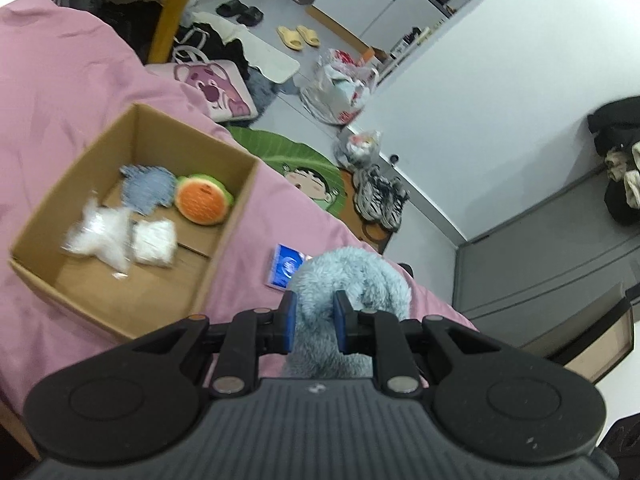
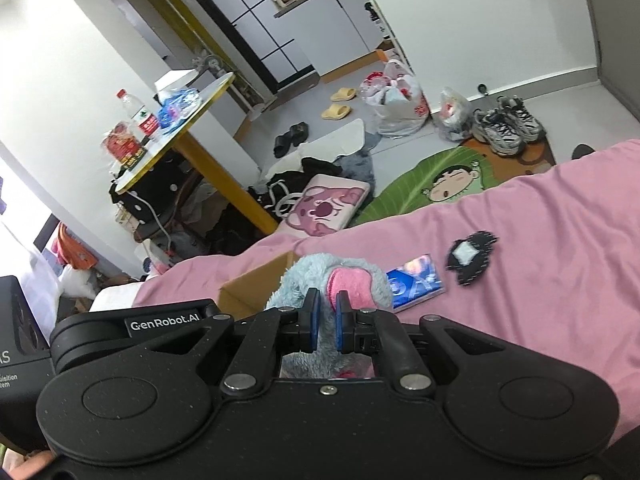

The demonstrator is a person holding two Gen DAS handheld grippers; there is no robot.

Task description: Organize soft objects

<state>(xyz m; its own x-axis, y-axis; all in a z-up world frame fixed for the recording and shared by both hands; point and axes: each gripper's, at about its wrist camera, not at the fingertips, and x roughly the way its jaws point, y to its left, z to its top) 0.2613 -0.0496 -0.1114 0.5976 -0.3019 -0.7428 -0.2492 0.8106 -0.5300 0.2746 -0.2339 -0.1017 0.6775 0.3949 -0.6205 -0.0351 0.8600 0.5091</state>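
A: Where's the plush toy (image 1: 352,276) rn?

B: Held up over the pink bedsheet (image 1: 60,100), just right of the cardboard box (image 1: 236,208) in the left wrist view. Both grippers are on it.

A: Left gripper (image 1: 313,320)?

B: Blue pads clamped tight on a fold of the blue-grey fur, w/ fluff bulging out past the fingertips.

A: Right gripper (image 2: 325,320)?

B: Same deal, pinched shut on the fur, right below the toy's pink patch (image 2: 347,284) (an ear or mouth, can't tell which).

A: What's in the box?

B: Open top, sitting on the sheet. Inside: a watermelon-slice plush (image 1: 203,199) against the far right wall, a denim-looking patch (image 1: 150,188) just left of it, and two white crinkly packets (image 1: 120,234) nearer the front wall. Packets are blurry, so no detail.

A: Anything outside the box?

B: A blue packet (image 1: 286,267) flat on the sheet just beyond the box's right corner, partly behind the toy. In the right wrist view there's also a black piece w/ a white square (image 2: 472,258) further along the sheet from the box, past the blue packet, apart from it.

A: Off the bed?

B: Beyond the box, a green cartoon rug (image 1: 304,160) on the floor, w/ sneakers (image 1: 380,196) at its far edge.
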